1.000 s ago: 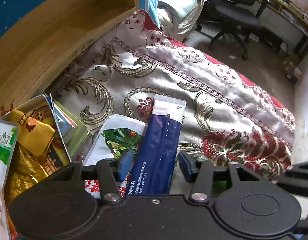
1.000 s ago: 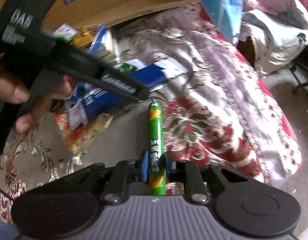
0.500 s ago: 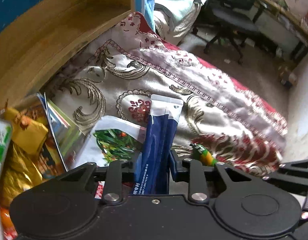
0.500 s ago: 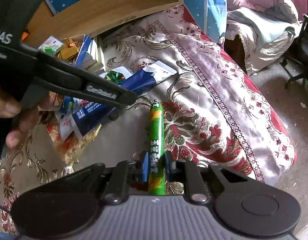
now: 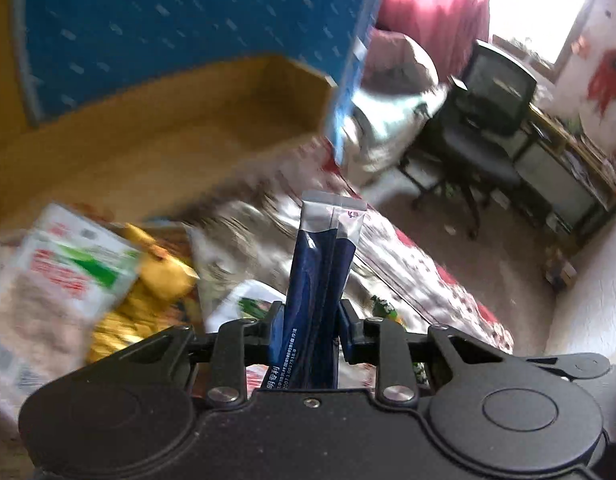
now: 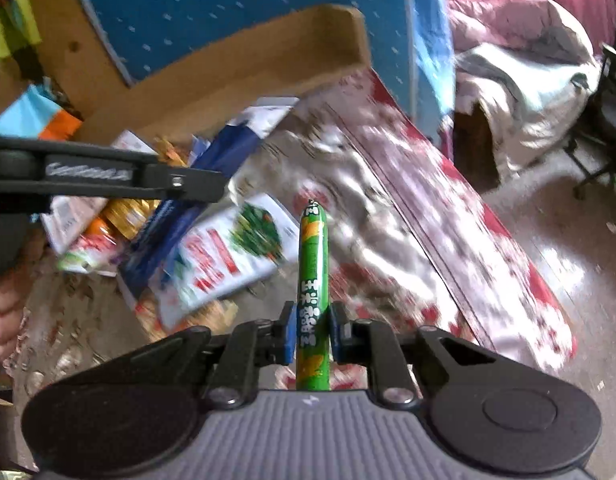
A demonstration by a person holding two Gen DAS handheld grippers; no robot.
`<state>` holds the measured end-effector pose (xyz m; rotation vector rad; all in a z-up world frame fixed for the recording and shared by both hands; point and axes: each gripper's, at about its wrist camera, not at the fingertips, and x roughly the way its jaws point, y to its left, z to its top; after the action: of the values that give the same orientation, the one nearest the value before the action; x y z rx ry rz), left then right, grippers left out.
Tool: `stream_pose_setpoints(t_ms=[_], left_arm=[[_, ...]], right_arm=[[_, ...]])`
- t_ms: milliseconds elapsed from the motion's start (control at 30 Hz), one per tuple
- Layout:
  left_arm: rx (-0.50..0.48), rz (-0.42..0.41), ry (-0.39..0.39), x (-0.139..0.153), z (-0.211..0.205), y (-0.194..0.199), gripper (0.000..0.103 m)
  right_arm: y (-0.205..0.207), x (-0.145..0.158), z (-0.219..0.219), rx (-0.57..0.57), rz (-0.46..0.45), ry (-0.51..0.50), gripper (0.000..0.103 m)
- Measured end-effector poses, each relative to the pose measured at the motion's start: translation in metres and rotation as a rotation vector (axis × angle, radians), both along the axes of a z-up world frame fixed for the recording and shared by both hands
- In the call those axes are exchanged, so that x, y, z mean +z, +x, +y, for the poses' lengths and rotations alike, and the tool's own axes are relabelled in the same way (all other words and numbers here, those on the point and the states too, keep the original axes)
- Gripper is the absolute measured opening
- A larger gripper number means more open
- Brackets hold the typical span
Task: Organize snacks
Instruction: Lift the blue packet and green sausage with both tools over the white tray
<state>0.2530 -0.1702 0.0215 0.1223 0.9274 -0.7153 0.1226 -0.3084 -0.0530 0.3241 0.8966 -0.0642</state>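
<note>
The left gripper (image 5: 311,330) angles downward over the patterned cloth (image 5: 420,276), its blue pads pinching the lower end of a dark blue sachet pack (image 5: 320,280), which stands up out of the jaws, clear of the cloth. The jaws have just been closing, with the pack between them. The right gripper (image 6: 311,334) also tilts down above the cloth (image 6: 372,208), its pads pressed on either side of a green sausage stick (image 6: 313,276) that points forward, away from the camera. In the right wrist view the left gripper's black body (image 6: 108,176) reaches in from the left edge, with part of the person's hand (image 6: 4,312) below it. On the cloth beneath lies a loose heap of snack packets (image 6: 212,264). Beyond the cloth stands an open wooden box (image 5: 156,136) against a blue dotted panel (image 5: 188,12); motion blur hides whether anything lies inside it.
</note>
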Motion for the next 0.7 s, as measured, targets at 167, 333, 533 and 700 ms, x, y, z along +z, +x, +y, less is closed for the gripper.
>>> stream_pose_setpoints(t_ms=[167, 333, 533, 700], left_arm=[[0.134, -0.076, 0.038, 0.028, 0.047, 0.005, 0.03], [0.259, -0.14, 0.101, 0.037, 0.091, 0.019, 0.03], [0.326, -0.138, 0.145, 0.022, 0.121, 0.039, 0.03], [0.352, -0.122, 0.174, 0.008, 0.128, 0.051, 0.03]], right_arm=[[0.03, 0.022, 0.024, 0.101, -0.076, 0.017, 0.019], [0.069, 0.036, 0.061, 0.196, -0.132, 0.069, 0.019], [0.11, 0.03, 0.091, 0.208, -0.107, 0.111, 0.019], [0.122, 0.018, 0.106, 0.171, -0.072, 0.13, 0.019]])
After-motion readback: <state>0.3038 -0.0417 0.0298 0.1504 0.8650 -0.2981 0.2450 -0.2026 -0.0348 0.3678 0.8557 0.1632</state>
